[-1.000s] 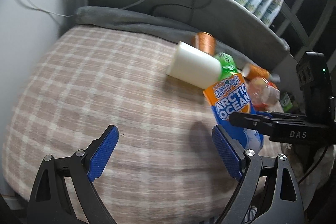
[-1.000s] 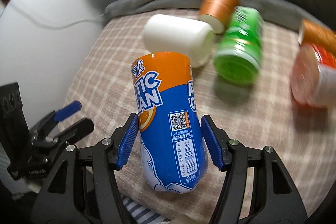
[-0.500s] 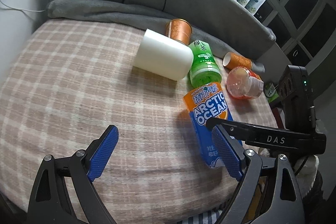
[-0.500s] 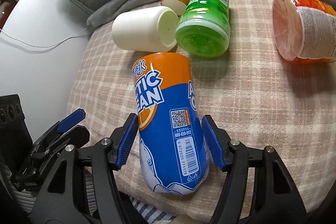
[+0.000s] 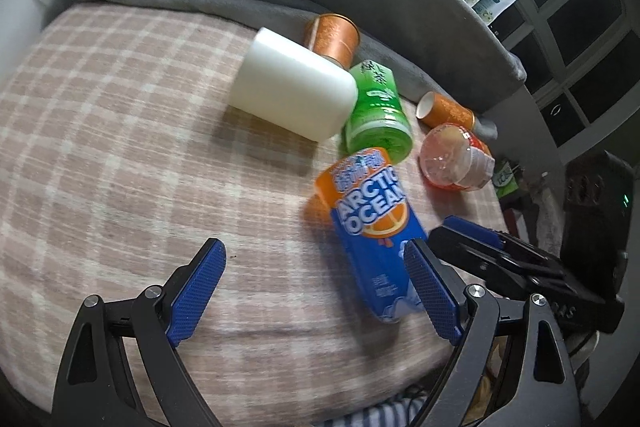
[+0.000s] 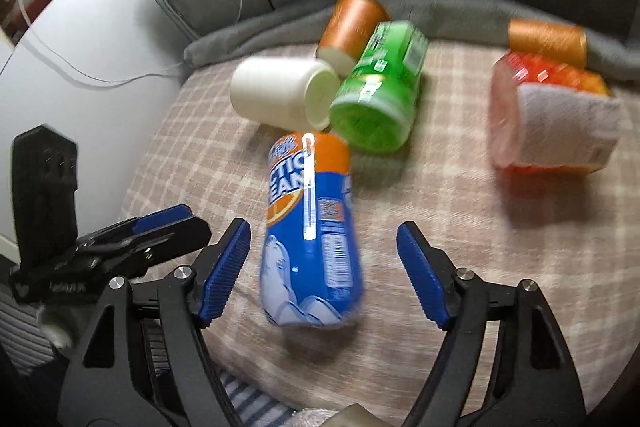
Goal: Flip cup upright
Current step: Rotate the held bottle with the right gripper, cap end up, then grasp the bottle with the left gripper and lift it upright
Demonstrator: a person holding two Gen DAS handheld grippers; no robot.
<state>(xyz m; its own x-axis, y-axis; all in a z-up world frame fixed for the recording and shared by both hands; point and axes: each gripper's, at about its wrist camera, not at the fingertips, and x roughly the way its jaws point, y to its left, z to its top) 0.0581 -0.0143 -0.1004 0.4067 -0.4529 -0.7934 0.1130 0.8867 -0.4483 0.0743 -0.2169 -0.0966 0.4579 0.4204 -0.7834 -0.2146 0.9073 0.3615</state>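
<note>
Cup (image 6: 310,231) motion-blurred, base hidden — both tongs (image 6: 322,273) (image 5: 316,291) agape, gripping nothing.

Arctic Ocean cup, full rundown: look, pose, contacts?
The Arctic Ocean cup is a glossy cylinder, orange band above blue, white lettering, printed label panel. It looks upright, slightly tilted, motion-blurred, on the plaid blanket. It stands between the open right gripper fingers, neither pad visibly touching. Green bottle lies just behind.
</note>
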